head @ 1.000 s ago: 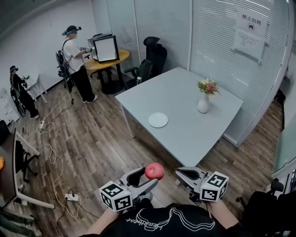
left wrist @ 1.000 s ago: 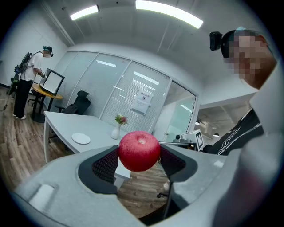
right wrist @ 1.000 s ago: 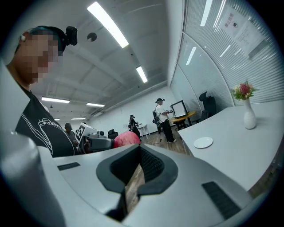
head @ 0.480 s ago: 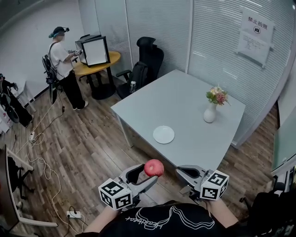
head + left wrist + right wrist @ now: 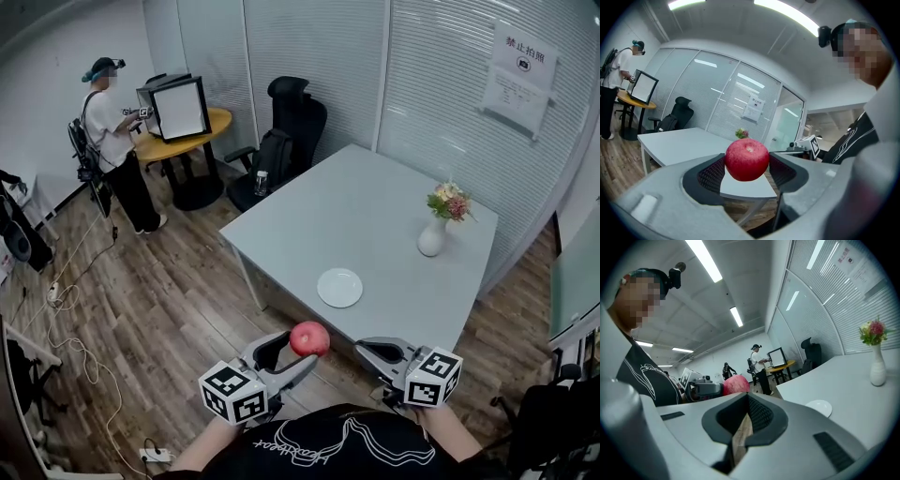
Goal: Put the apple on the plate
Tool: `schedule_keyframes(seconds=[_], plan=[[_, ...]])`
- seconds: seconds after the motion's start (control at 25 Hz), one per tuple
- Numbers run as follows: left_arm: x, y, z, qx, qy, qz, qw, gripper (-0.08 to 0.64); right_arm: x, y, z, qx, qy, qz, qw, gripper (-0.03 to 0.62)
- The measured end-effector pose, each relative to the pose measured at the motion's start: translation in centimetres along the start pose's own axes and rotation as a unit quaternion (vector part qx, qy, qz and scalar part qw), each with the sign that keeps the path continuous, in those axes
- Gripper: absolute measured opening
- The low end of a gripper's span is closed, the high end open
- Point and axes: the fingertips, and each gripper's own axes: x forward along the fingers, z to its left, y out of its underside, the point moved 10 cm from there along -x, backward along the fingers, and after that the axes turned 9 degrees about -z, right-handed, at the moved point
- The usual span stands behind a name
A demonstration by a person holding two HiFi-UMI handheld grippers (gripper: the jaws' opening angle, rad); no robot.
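A red apple (image 5: 309, 338) sits between the jaws of my left gripper (image 5: 298, 353), which is shut on it and held in the air just short of the grey table's (image 5: 375, 211) near edge. In the left gripper view the apple (image 5: 746, 160) fills the gap between the dark pads. A white plate (image 5: 339, 287) lies on the table's near part, a little ahead and to the right of the apple. My right gripper (image 5: 368, 353) is beside the left one, shut with nothing in it; its view shows the plate (image 5: 819, 407) and the apple (image 5: 736, 384).
A white vase with flowers (image 5: 435, 234) stands on the table's right side. Black office chairs (image 5: 286, 131) are behind the table. A person (image 5: 112, 141) stands by a round yellow table (image 5: 187, 127) at far left. Cables lie on the wood floor (image 5: 84, 328).
The table and plate have drawn nearer in the head view. Both grippers hold the same pose, the apple still gripped in the left one.
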Motion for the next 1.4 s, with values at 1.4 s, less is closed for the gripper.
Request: schedule_keyframes(seconds=[1.4], plan=[[19.7,1.5,12.8,0.049,-0.022,0.081,0.9952,0.302,3.3,-2.5,-20.4,0.069,0.064,-0.011,0.995,0.009]])
